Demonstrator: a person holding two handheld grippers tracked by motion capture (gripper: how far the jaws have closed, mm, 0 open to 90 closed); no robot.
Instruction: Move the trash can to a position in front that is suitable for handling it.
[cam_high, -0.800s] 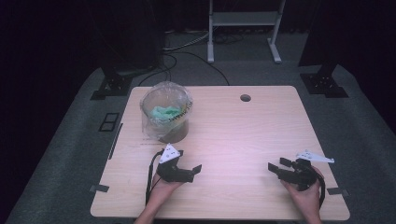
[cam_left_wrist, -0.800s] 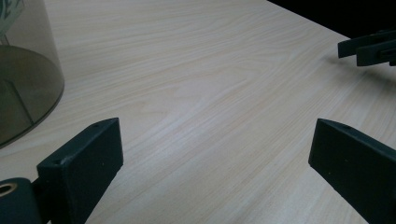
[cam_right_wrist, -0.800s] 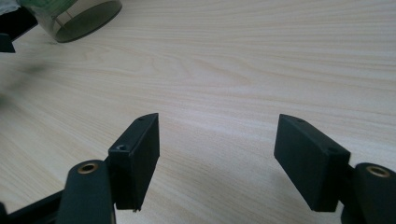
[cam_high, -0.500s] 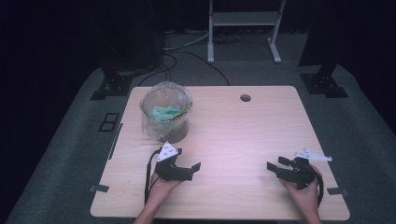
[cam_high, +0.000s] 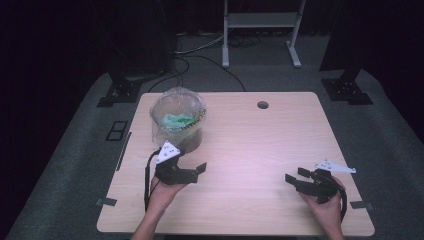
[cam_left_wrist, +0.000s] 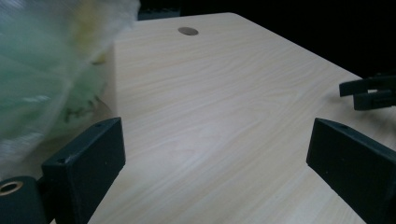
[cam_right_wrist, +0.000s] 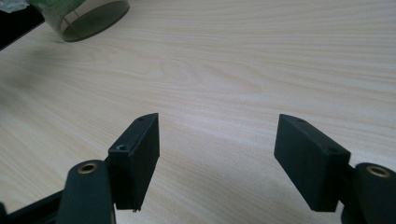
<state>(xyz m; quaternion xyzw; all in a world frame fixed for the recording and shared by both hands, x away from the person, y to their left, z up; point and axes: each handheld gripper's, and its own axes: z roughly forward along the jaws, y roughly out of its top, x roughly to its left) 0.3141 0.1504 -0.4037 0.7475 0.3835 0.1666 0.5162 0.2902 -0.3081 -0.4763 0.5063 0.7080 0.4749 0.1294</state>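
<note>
The bin (cam_high: 178, 124), a round container lined with a clear plastic bag over green contents, stands at the table's (cam_high: 260, 145) rear left. Since the earlier frames the left gripper (cam_high: 196, 171) has edged toward it and now sits just beside its base, jaws apart, empty. The right gripper (cam_high: 296, 178) rests well apart, likewise spread, unmoved. An approach to the bag looks imminent. No legible writing.

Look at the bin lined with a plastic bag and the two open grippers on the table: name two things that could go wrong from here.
1. The left gripper sits close beside the lined bin; a careless move could nudge or tip it.
2. The plastic bag is thin and loose, so the jaws might pinch just a fold and slip, or tear it.
The right gripper rests far off, unable to steady the bin quickly.
</note>
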